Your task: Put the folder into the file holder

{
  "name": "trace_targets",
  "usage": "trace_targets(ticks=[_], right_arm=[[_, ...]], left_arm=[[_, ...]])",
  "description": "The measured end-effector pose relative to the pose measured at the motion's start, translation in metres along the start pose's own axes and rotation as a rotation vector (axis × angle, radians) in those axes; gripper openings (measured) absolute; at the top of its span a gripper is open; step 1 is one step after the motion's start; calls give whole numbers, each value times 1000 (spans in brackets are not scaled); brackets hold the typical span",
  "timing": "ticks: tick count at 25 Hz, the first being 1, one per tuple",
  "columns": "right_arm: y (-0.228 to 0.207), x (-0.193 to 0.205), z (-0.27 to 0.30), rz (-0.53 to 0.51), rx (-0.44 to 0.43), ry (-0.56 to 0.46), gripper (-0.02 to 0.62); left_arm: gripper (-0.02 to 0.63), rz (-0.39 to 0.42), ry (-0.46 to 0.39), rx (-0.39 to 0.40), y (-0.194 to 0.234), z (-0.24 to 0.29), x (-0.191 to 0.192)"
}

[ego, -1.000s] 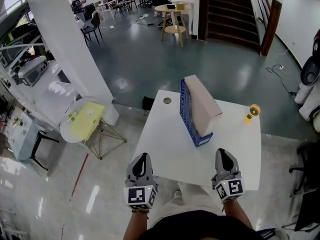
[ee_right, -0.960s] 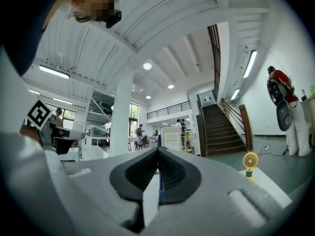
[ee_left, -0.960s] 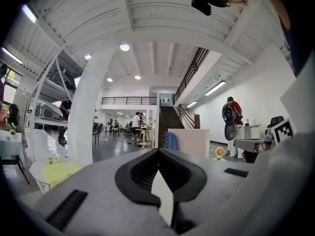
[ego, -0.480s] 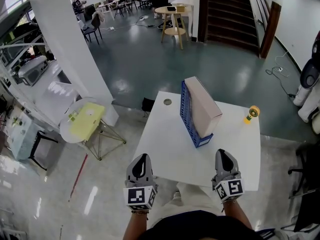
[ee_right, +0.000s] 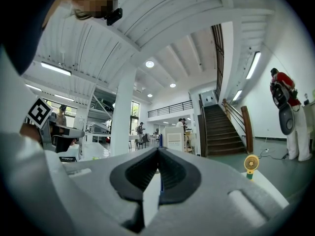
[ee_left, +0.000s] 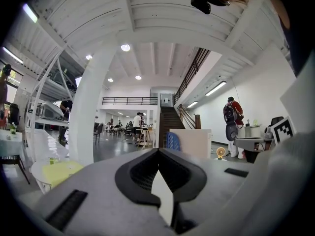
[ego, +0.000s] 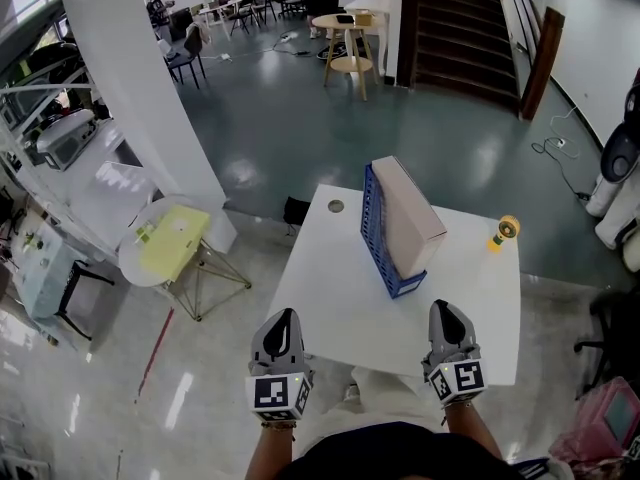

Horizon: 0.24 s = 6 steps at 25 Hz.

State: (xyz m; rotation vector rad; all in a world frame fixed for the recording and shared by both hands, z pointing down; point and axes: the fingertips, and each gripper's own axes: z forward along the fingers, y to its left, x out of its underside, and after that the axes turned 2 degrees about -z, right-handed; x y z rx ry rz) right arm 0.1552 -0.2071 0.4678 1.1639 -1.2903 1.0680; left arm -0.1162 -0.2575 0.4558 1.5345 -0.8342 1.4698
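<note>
On the surface (ego: 340, 308), midway back: folder (ego: 410, 218) upright in the holder (ego: 373, 230). Nearer than the holder, by the surface's front edge: left claw (ego: 283, 316) and right claw (ego: 443, 306), both clenched, gripping nothing, well apart from it. Right of the holder, near the edge: small yellow item (ego: 505, 230).

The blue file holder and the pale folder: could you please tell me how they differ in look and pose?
The file holder is blue, the folder pale beige. The file holder's side is slotted; the folder's faces are plain. The file holder wraps the folder's base, and the folder stands inside it. Both stand upright on the white table.
</note>
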Motion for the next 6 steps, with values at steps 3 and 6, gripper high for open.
trace_targets(ticks=[3,6], right_arm=[[-2,1,2,-2,3,2,-2],[-4,2,4,0,6,4,-2]], left_arm=[[-2,-1,-1,5,-1,2,0],[-2,-2,-1,8,-3,6,-2]])
